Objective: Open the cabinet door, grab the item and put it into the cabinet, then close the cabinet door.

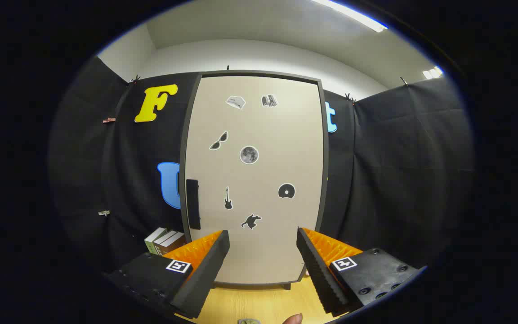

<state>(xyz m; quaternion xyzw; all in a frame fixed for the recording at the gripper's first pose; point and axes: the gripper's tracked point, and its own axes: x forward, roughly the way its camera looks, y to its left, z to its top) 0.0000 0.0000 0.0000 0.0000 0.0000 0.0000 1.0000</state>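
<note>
Cabinet door (254, 180) closed, beyond the hand-held gripper (262, 258), whose fingers are spread wide and empty. Books (165, 240) sit left of the cabinet. Risk: fingers slipping off the flat handle (193, 204).

Gripper (262, 234) with two wedge-shaped fingers (205, 270), at 7 and 5 o'clock, spread wide apart. Ribbed like saw teeth on the inner faces, grooved in fine ridges on the upper sides. On each finger base, a square black-and-white marker (178, 266). On the 5 o'clock base, a cluster of round recessed screws (378, 291). At 6 o'clock, a bare fingertip (293, 318) of the person.
</note>
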